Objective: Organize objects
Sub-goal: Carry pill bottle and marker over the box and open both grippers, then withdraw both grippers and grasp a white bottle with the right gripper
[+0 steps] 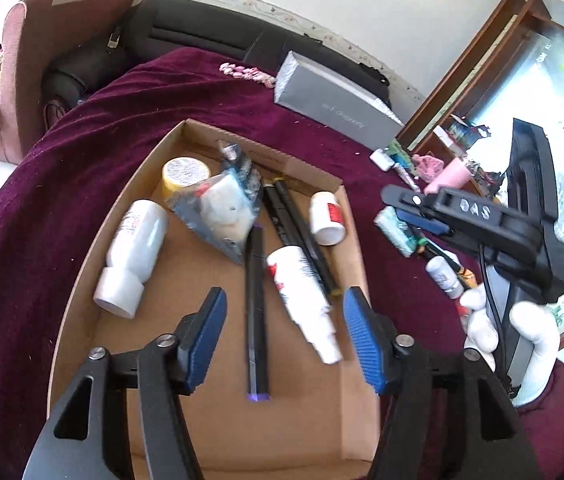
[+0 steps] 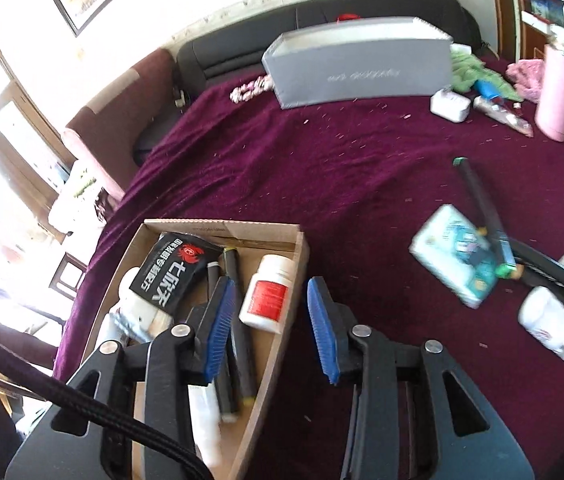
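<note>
The cardboard tray lies on the dark red cloth that covers the table, near its left edge. Inside it, a white bottle lies on its side along the left wall, and a yellow-rimmed jar sits toward the far corner. A clear packet with white pieces leans against the jar. Black pens run lengthwise down the middle, one more black pen lies closer in, and a white spray bottle lies blurred beside them. A small white bottle with a red label rests by the right wall.

The left gripper hovers over the near part of the tray with its blue pads apart and nothing pressed between them; the spray bottle and the pen show in the gap below.

The right gripper hangs over the tray's right wall, its fingers apart and holding nothing. In the left wrist view a white-gloved hand carries it.

On the cloth to the right of the tray lie a pale green packet, more dark pens and another white bottle. Near the far edge stands a grey box, with a pink tumbler toward the far right corner.
</note>
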Demonstrator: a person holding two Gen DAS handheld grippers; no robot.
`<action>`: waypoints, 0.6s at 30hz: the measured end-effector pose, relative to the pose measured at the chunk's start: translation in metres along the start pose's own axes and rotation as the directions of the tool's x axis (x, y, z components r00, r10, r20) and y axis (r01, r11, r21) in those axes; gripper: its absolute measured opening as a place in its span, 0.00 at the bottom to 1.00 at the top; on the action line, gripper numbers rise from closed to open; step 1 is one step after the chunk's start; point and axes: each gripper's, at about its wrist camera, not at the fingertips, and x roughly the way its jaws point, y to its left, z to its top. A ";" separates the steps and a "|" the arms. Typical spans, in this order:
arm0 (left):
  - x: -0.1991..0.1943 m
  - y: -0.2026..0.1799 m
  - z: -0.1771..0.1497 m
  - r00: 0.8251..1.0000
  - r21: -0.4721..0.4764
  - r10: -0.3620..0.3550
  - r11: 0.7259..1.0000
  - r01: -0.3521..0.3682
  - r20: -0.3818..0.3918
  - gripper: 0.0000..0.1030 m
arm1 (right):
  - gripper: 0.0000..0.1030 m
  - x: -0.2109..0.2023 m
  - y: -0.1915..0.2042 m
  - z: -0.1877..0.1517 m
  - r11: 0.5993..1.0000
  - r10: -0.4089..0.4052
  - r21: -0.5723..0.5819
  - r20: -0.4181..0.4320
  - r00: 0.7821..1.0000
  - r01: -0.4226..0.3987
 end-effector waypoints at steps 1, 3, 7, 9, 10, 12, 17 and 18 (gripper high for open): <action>-0.003 -0.006 -0.001 1.000 0.011 -0.008 1.000 0.008 0.004 0.55 | 0.39 -0.005 -0.004 -0.002 1.000 -0.001 0.003 0.008 1.000 0.001; -0.007 -0.021 -0.003 1.000 0.040 -0.026 0.999 0.025 0.008 0.55 | 0.41 -0.025 -0.021 -0.011 1.000 -0.004 0.020 0.034 0.999 0.003; -0.011 -0.070 -0.015 0.997 0.154 -0.073 0.986 0.072 -0.001 0.62 | 0.41 -0.052 -0.057 -0.024 0.998 -0.022 0.067 0.066 0.998 0.018; -0.006 -0.093 -0.022 0.996 0.201 -0.083 0.976 0.085 -0.020 0.63 | 0.41 -0.070 -0.082 -0.031 0.994 -0.041 0.103 0.088 0.995 0.032; 0.001 -0.108 -0.028 0.995 0.232 -0.089 0.968 0.097 -0.045 0.63 | 0.41 -0.076 -0.089 -0.033 0.993 -0.046 0.115 0.095 0.994 0.035; 0.016 -0.129 -0.035 0.993 0.268 -0.088 0.957 0.106 -0.079 0.63 | 0.43 -0.092 -0.112 -0.038 0.987 -0.066 0.155 0.117 0.991 0.047; 0.070 -0.173 -0.049 0.983 0.331 -0.075 0.935 0.129 -0.169 0.63 | 0.48 -0.123 -0.167 -0.051 0.964 -0.114 0.256 0.152 0.982 0.072; 0.078 -0.178 -0.050 0.981 0.332 -0.072 0.934 0.129 -0.179 0.63 | 0.48 -0.126 -0.176 -0.053 0.960 -0.118 0.268 0.151 0.981 0.074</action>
